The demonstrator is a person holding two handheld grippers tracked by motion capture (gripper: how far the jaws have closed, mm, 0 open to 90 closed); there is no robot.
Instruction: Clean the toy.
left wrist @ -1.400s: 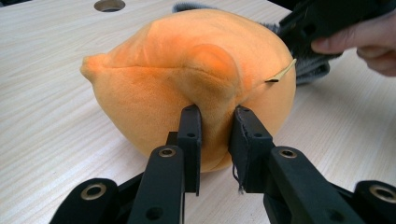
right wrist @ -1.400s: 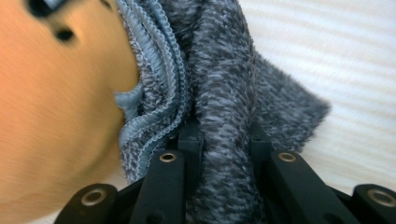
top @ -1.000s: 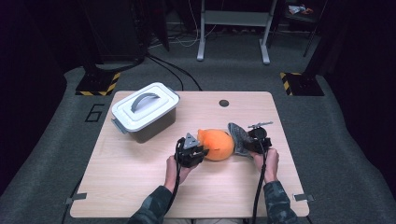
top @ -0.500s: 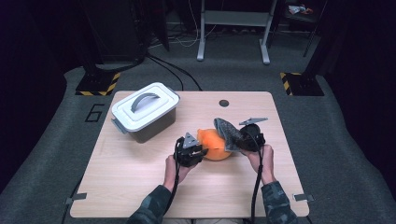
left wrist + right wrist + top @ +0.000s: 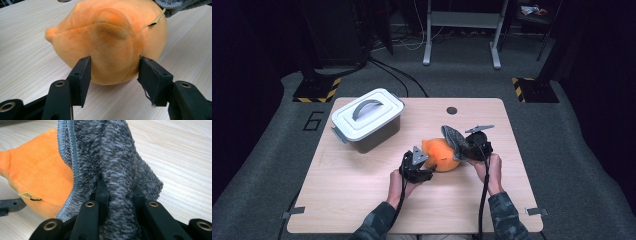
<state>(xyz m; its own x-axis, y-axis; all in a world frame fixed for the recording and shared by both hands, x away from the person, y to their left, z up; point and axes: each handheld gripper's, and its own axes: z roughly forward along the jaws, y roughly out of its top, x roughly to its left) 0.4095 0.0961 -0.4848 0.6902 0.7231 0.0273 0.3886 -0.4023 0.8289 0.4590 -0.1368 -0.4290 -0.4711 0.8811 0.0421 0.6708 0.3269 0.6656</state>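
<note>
Since a moment ago the right gripper [image 5: 460,145] has swung inward with its grey cloth [image 5: 453,137], so the cloth now drapes against the far side of the orange plush toy [image 5: 441,155] instead of hanging out to the right of it. In the right gripper view the jaws are squeezed onto a thick fold of that cloth [image 5: 112,160], which stands up between them. The left gripper [image 5: 416,165] sits at the toy's near-left side; in the left gripper view its jaws press the toy's rounded end [image 5: 110,42] from both sides, denting the plush a little, so I judge it clamped on the toy. The toy rests on the bench [image 5: 362,200] about mid-way across, a little right of centre.

What worries me is the toy's shape: it is soft and round, and the left jaws hold only the bulge of its end. A sideways drag from the cloth could squeeze it out or roll it. The cloth is held by one fold only, so a snag on the toy's small tag [image 5: 157,18] might pull it loose.

Room is good. The lidded white box [image 5: 368,119] stands well apart to the far left, the small dark disc [image 5: 452,110] lies beyond, and the near and right bench edges are comfortably away.
</note>
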